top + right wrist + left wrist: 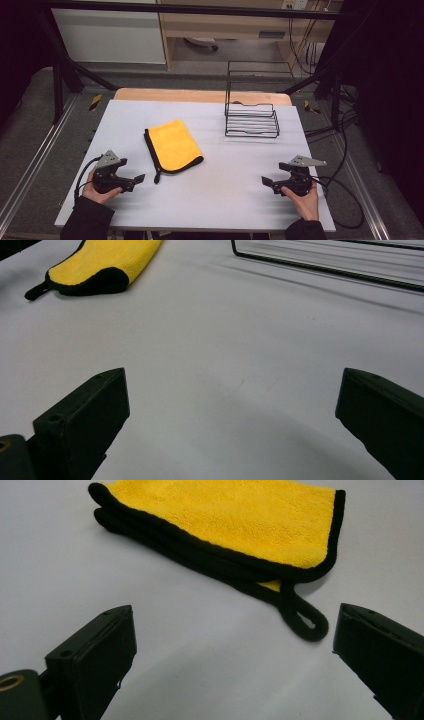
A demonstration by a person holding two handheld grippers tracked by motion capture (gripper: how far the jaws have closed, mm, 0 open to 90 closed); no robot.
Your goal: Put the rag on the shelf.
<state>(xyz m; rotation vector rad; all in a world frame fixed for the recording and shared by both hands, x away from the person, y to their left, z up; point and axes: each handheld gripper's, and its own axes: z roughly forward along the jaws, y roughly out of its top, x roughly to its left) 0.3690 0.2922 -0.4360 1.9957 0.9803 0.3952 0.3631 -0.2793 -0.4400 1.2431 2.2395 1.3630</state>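
Left gripper (141,177): jaws spread, empty, aimed at folded yellow microfibre cloth (174,145) just ahead, likely lining up on its hanging loop (305,622) | right gripper (265,181): spread, idle, well apart | wire rack (251,120): far side, vacant.

We see a fluffy, matt yellow cloth (225,517) with black stitched edging, a smooth matt white table (210,195), a thin black wire rack (251,120), and matt black plastic-looking jaws.
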